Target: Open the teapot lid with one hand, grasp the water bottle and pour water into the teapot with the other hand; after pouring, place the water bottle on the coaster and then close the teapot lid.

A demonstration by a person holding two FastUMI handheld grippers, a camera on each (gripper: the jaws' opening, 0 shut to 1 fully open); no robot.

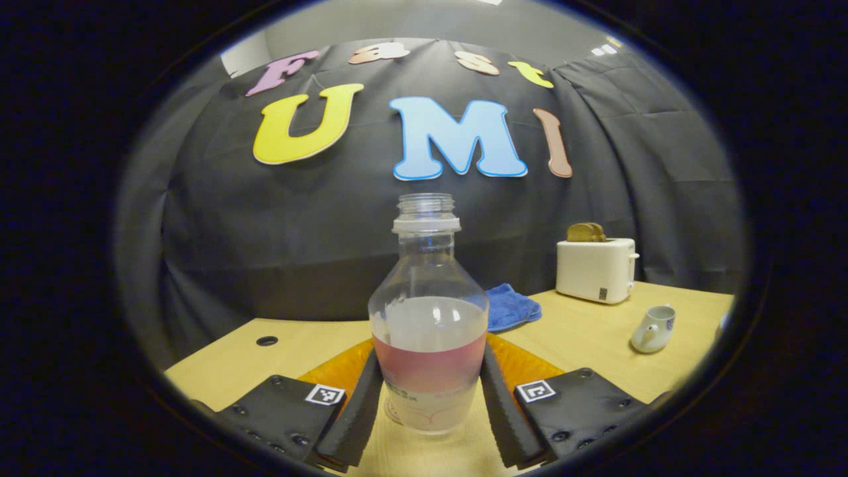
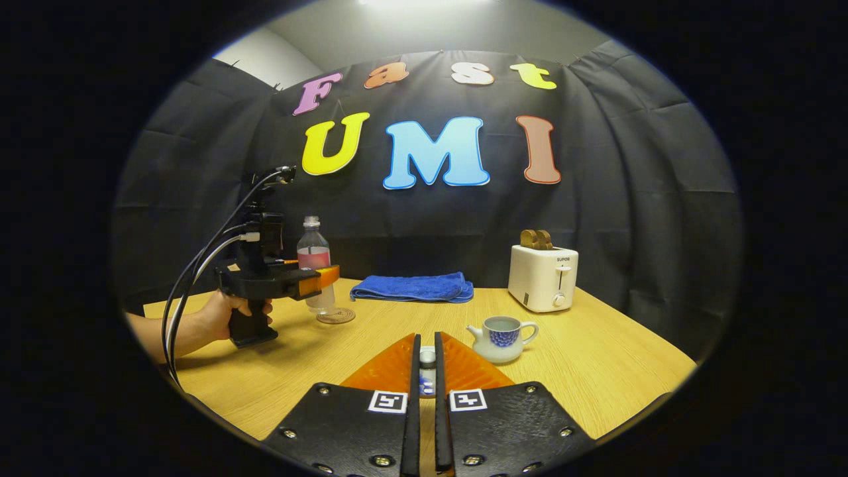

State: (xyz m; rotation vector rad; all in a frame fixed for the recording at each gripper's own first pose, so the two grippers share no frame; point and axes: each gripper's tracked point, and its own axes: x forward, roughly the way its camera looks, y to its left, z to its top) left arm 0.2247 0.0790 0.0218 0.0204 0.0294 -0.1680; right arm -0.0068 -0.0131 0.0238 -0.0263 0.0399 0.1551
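The bench [image 2: 596, 371] carries everything, with the toaster [image 2: 543, 277] and blue towel [image 2: 414, 288] along its far edge. Nearer the left edge my left gripper [image 1: 429, 404] grips the water bottle [image 1: 428, 331] low on its belly, both fingers against the plastic; it stands on the coaster [image 2: 336, 316] (or barely above it, I cannot tell). Uncapped and part full, it should feel moderately heavy, thin-walled and slippery, so this low grip seems sensible. The teapot [image 2: 501, 338] sits mid-bench, lid off. My right gripper [image 2: 424, 381] is clenched on the small lid [image 2: 427, 361], hard and breakable, best pinched at the knob.
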